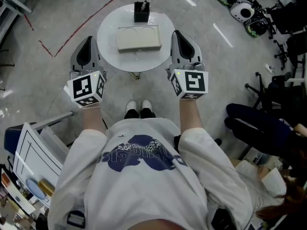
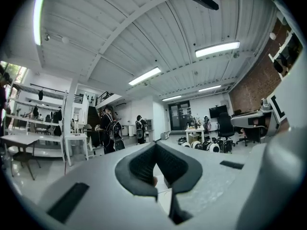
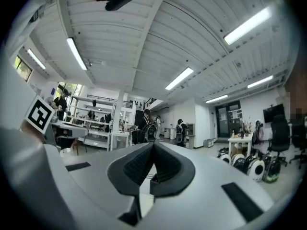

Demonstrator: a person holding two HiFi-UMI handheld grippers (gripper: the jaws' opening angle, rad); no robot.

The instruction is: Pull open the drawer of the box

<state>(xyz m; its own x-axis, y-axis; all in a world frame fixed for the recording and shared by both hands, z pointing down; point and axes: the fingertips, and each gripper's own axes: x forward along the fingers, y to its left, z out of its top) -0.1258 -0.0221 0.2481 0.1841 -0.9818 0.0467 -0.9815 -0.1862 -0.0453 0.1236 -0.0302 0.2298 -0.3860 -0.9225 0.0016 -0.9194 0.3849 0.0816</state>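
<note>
Right gripper (image 3: 153, 145) fingers (image 3: 136, 166) pressed together, empty, tilted up toward ceiling lights (image 3: 178, 78); people (image 3: 149, 126) beyond.

Head cam is being aimed steeply down from above the person; desk (image 1: 108, 35), left tool (image 1: 88, 41) & right tool (image 1: 178, 36) are being framed from well above. Tool cams are being pointed along own jaws, close-up, tilted up; ceiling (image 2: 120, 42) & far people (image 2: 109, 128) are being shared betw. both.

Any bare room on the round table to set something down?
Bare: the near strip between the box and the table rim, plus crescents left and right of the box. Crowded: far edge, where the black holder stands behind the box.
</note>
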